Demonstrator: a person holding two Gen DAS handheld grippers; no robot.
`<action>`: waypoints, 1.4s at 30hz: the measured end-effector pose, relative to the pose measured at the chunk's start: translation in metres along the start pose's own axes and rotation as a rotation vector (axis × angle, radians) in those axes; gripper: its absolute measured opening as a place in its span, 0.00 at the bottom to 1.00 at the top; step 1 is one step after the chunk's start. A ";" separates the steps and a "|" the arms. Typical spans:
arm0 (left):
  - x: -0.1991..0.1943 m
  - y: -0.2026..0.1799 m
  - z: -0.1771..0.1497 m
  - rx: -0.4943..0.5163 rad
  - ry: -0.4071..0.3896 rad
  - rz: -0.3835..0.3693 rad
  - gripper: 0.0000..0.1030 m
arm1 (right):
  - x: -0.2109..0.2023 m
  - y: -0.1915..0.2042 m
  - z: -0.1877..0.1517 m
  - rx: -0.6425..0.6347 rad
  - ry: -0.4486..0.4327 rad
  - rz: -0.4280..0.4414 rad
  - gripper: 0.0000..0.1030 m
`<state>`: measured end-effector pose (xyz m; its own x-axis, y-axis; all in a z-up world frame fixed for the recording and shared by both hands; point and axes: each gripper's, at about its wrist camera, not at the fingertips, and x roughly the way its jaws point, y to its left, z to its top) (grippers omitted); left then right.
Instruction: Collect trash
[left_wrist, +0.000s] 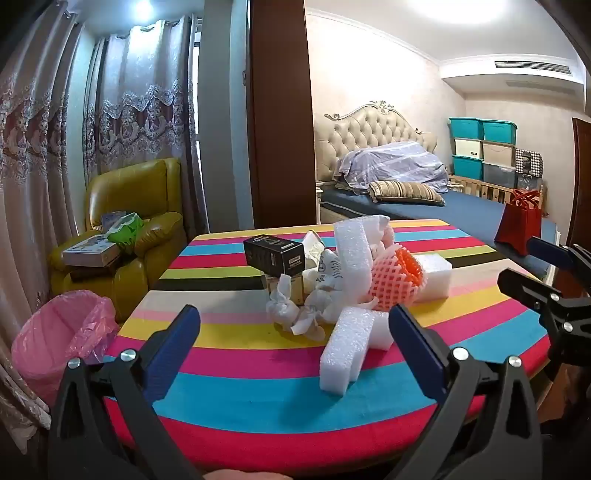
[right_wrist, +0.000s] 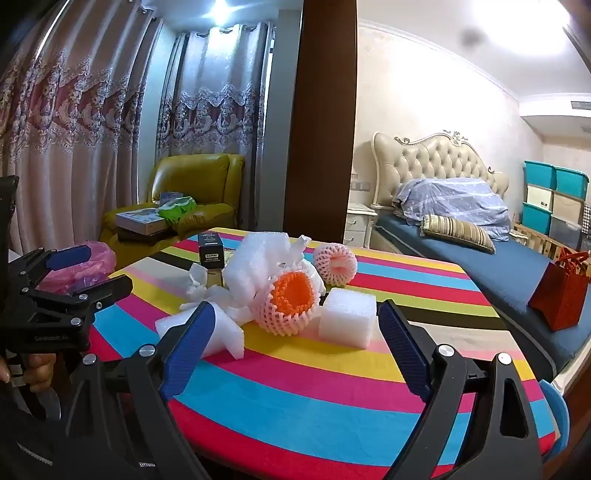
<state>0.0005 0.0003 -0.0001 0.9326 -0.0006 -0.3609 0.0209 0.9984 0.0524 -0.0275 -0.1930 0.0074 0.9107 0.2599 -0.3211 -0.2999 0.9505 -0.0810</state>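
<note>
Hovering spread and empty, left gripper (left_wrist: 293, 339) and right gripper (right_wrist: 295, 334) face the striped table (right_wrist: 332, 398): two pink foam fruit nets (right_wrist: 286, 304), one black box (left_wrist: 274, 254), white foam blocks (right_wrist: 347, 321); one pink-lined bin (left_wrist: 55, 339) far left

Both the left gripper (left_wrist: 293, 325) and right gripper (right_wrist: 295, 325) had black frames, silver screws and blue ribbed pads (right_wrist: 188, 350)

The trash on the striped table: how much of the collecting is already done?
Done: nothing visible; the pink-lined waste bin shows no collected item.
In hand: nothing. The left gripper and right gripper are open and empty.
Left: the white foam block, orange-and-pink foam fruit net, crumpled white tissue and black cardboard box lie on the striped table.
</note>
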 end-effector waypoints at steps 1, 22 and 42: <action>0.000 0.000 0.000 0.004 0.001 0.000 0.96 | 0.000 0.000 0.000 0.005 0.004 -0.001 0.82; 0.001 0.004 -0.001 -0.013 0.006 -0.003 0.96 | 0.006 -0.009 -0.005 0.062 0.016 0.008 0.82; 0.000 0.004 -0.002 -0.013 0.007 -0.004 0.96 | 0.006 -0.008 -0.005 0.072 0.019 0.010 0.82</action>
<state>0.0002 0.0044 -0.0020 0.9299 -0.0047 -0.3678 0.0202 0.9991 0.0385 -0.0212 -0.2005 0.0013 0.9018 0.2668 -0.3398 -0.2870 0.9579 -0.0094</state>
